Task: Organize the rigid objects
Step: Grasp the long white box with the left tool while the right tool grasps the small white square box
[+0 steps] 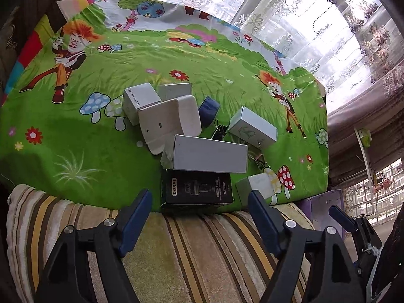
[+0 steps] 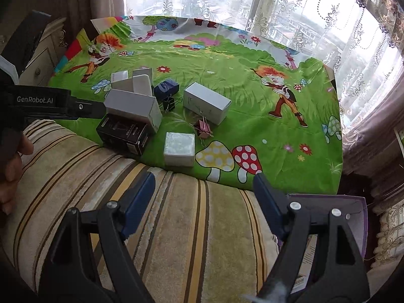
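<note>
A jumble of small boxes lies on a green cartoon cloth [image 1: 101, 131]. Nearest is a black box [image 1: 197, 192] [image 2: 123, 132], with a long white box [image 1: 204, 156] leaning behind it. A small pale cube box [image 2: 179, 149] and a white box with a drawing [image 2: 205, 103] sit to the right. Farther back are a white tray [image 1: 169, 121], more white boxes [image 1: 139, 101], a blue roll [image 1: 209, 108], a black binder clip [image 2: 169, 102] and a pink binder clip [image 2: 203, 130]. My left gripper [image 1: 199, 194] hangs open just short of the black box. My right gripper [image 2: 204, 176] is open over the cloth's near edge, holding nothing.
A striped cushion [image 2: 176, 227] fills the foreground under both grippers. A purple open box [image 2: 353, 214] stands at the right, below the cloth's corner. Lace curtains [image 2: 328, 12] and a window lie behind the cloth. A cabinet [image 2: 43, 60] stands at the far left.
</note>
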`<state>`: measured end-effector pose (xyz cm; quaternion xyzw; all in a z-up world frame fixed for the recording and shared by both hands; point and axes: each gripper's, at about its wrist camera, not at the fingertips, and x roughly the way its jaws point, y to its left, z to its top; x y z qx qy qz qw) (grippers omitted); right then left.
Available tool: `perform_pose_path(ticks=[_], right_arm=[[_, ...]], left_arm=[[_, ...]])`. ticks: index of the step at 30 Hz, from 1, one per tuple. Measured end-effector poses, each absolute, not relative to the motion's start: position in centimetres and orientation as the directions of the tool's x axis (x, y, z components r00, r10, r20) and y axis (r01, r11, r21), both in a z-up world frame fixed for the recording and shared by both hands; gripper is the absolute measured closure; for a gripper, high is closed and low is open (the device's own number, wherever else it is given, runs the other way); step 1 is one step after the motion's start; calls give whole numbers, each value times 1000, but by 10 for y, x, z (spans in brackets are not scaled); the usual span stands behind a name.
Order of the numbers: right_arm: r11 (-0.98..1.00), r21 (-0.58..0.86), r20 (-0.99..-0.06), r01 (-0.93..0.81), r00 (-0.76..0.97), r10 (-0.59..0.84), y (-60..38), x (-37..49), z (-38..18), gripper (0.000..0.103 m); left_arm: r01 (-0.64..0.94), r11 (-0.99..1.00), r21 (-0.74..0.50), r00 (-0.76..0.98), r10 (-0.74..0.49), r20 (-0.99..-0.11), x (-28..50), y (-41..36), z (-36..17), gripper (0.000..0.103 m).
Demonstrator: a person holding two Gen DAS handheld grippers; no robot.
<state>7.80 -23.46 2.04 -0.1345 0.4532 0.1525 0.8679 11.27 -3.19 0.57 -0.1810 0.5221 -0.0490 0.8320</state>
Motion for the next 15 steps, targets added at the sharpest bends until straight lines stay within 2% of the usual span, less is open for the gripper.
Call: perform_pose_path(ticks=[3,6,15], right_arm=[[906,-83,-849,-415,505,153,-224,90,11,21],[900,-87,-864,-428,482,146,-215,98,3,21],[910,-53,-883,-411,445,149,-211,121,-10,21]], left_arm=[[-107,938,-329,453,-249,-856,125,-37,6,15],[-104,943,-316,451,-238,-860,134,-46,6,0],[-125,965,-229,393,-164,-905,155,-73,-15,0]])
